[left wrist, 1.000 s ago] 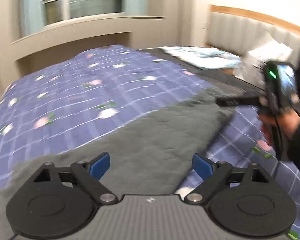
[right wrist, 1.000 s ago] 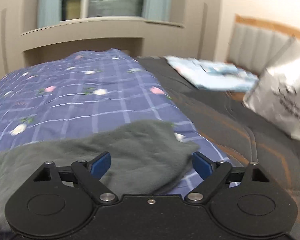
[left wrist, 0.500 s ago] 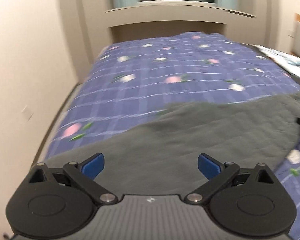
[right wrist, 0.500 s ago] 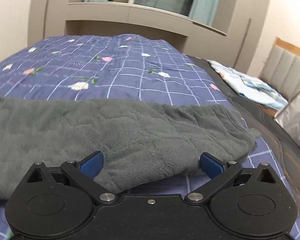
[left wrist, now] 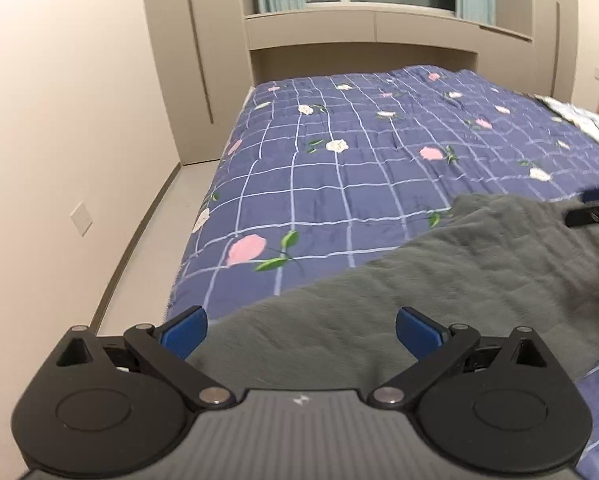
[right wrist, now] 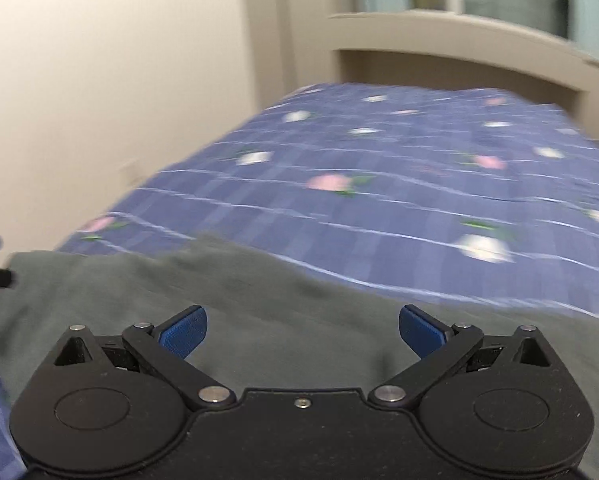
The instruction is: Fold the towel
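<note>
Both views have swung leftward since the earlier frames: wall and floor now fill the left of the left wrist view, and the headboard side has dropped out. Left tool (left wrist: pixel 301 330) has just been opening and stands wide, nothing between its jaws; it hovers over the left end of the towel (left wrist: pixel 439 292). Towel is grey, plush, lying on the bed (left wrist: pixel 339 168) over the purple checked quilt, at the near edge. Its long axis runs left to right across both views, roughly along the near bed edge. Right tool (right wrist: pixel 302 330) likewise wide open after opening, empty, hanging over the towel (right wrist: pixel 259 300) further right; the other tool's tip shows at the far left edge of that view. Key relation, as I judge it: each tool sits above its own end of the long axis, towel below and just ahead of the jaws, so the left hand is nearer the left corners and the right hand the right ones. Hard to read: the right view is motion-blurred, the towel's near edge is hidden under both tool bodies, and its right end is cut off; how many layers it has I cannot tell.
</note>
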`<state>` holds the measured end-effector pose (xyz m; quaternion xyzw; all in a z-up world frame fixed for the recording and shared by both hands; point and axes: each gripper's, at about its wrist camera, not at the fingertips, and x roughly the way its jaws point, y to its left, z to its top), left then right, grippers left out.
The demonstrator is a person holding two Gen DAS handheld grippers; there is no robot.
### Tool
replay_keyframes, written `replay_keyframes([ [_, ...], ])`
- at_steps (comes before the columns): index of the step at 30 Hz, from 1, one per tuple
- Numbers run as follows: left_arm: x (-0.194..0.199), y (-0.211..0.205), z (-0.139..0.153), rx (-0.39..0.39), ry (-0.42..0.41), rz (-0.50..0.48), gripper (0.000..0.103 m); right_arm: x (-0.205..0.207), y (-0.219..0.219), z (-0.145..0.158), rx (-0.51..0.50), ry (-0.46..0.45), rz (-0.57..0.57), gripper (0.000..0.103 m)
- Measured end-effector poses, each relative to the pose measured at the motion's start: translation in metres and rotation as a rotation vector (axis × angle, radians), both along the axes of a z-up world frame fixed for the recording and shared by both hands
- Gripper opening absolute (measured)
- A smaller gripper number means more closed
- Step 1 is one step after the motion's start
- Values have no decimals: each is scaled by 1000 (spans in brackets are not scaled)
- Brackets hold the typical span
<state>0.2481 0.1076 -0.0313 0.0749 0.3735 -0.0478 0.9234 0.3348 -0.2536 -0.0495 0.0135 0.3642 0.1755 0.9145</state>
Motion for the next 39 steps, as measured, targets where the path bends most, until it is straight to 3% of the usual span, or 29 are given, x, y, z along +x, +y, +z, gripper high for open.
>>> replay_keyframes([
  [5, 31, 18, -9, 14, 42, -78, 102, 55, 62, -4, -18, 44, 115, 73],
  [9, 48, 17, -22, 23, 114, -151, 101, 94, 85, -14, -14, 131, 177, 68],
  [12, 51, 13, -33, 25, 161, -190, 88, 105, 93, -21, -15, 198, 220, 38],
  [14, 49, 12, -35, 31, 151, -187, 88, 104, 96, -18, -33, 168, 228, 23],
  [19, 46, 15, -37, 15, 142, -153, 92, 98, 100, -12, -88, 72, 212, 13],
  [22, 45, 14, -31, 15, 136, -133, 92, 101, 105, -28, -112, 67, 188, 18],
  [23, 44, 12, -28, 20, 130, -127, 92, 99, 105, -29, -114, 50, 173, 28],
  [26, 40, 4, -16, 22, 88, -117, 96, 87, 96, -22, -103, -14, 131, 46],
  [27, 40, -1, -12, 11, 72, -119, 97, 79, 92, -17, -111, -46, 116, 49],
  [29, 41, -13, -6, -28, 46, -127, 100, 58, 83, -9, -157, -115, 90, 63],
  [33, 54, -55, -6, -66, 34, -133, 100, 25, 66, -16, -242, -160, 49, 70],
  [36, 73, -91, -13, -48, 48, -67, 100, 20, 56, -33, -312, -159, -12, 76],
  [39, 95, -113, -25, -54, 75, -12, 100, 27, 47, -47, -306, -147, -67, 84],
])
